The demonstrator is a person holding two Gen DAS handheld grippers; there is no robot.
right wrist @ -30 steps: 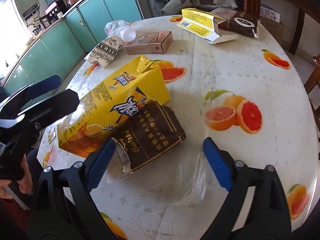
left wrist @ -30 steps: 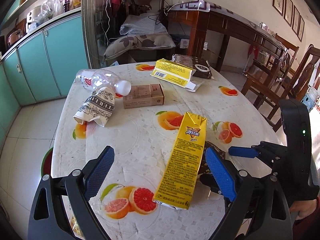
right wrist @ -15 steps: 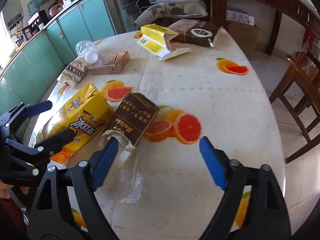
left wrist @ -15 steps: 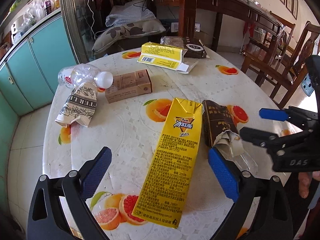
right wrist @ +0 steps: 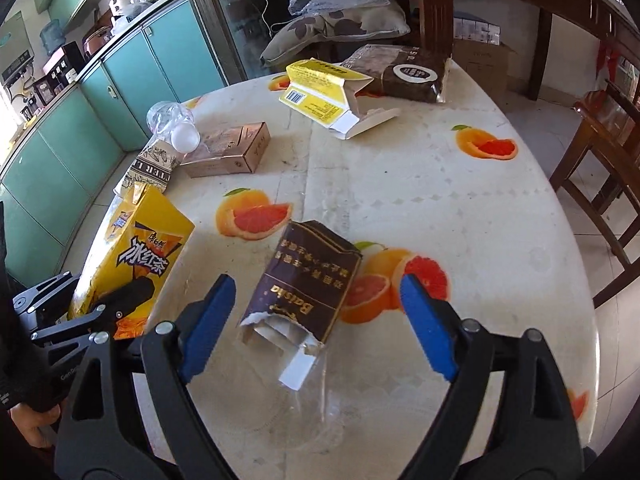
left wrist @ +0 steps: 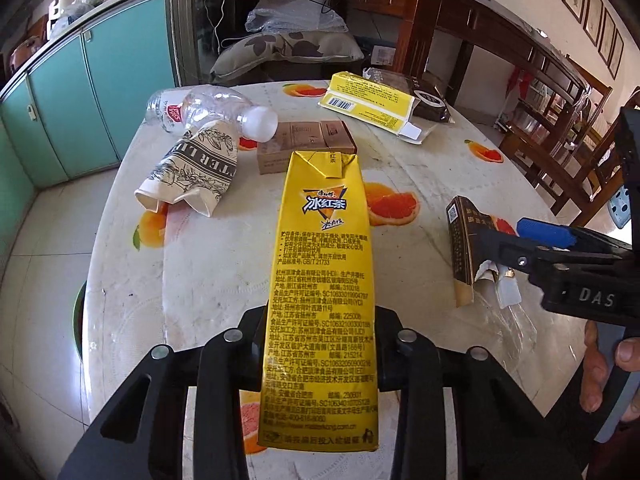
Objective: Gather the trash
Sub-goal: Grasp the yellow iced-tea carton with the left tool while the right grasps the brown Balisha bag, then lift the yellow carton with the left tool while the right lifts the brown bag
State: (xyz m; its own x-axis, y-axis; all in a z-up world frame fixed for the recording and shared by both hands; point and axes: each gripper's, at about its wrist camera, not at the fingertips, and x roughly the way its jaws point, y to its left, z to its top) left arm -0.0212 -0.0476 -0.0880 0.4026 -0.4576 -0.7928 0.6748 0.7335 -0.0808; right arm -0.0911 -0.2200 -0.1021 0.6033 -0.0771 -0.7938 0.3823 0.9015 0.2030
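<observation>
Left tongs (left wrist: 320,354) having just closed, clamping yellow carton (left wrist: 322,280), ready for lifting; right tongs (right wrist: 316,320) hanging apart, straddling brown packet (right wrist: 308,280).

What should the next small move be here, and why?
Probably lift the yellow drink carton off the table. The left hand-held gripper has just been closing and its jaws now press the carton's sides near its lower end. The right hand-held gripper is open, with the torn brown pack lying between its pads untouched, so that grab would likely come next.
</observation>
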